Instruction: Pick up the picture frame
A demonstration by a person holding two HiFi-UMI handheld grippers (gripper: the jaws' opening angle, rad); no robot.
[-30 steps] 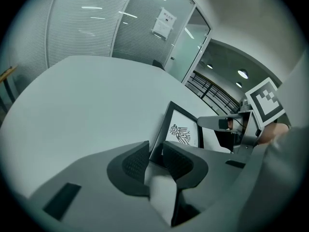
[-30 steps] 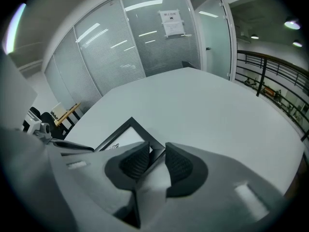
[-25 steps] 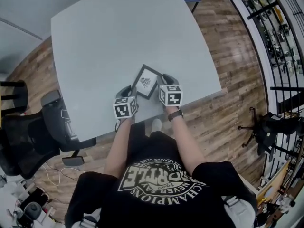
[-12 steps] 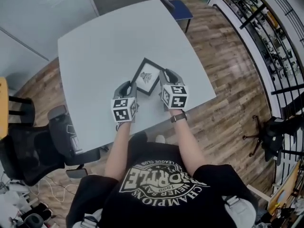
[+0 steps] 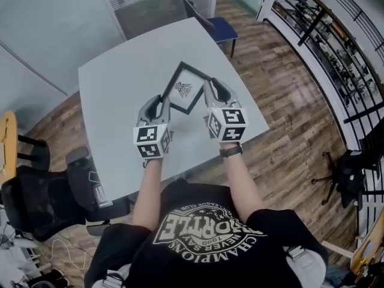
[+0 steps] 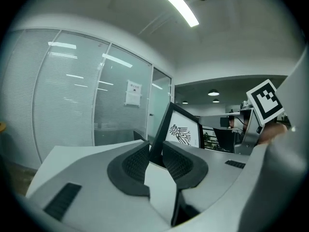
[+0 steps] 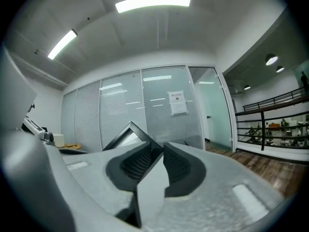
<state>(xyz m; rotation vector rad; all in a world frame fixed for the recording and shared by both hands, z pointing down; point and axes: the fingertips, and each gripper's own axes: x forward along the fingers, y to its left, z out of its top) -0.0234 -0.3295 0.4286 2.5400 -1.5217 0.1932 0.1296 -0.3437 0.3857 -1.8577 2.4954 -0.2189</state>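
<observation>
- T-shirt [image 5: 204, 227], white print, seen upside-down: "CHAMPIONS", "NEVER SAY", "1999".
- picture frame [image 6: 182, 132]: bird emblem.
- sheet [image 7: 178, 103] on glass wall [image 7: 120, 115]: print too small to read.

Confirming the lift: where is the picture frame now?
The picture frame is head-view centre, above the table, gripped by the left gripper and right gripper.

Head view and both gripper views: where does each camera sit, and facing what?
Head view: on the person's head, facing steeply down: table, forearms, left gripper, right gripper.
Left gripper view: on that gripper, looking along its jaws, shut on the picture frame.
Right gripper view: likewise, jaws shut on the frame.
Shared: all three show the frame.
</observation>
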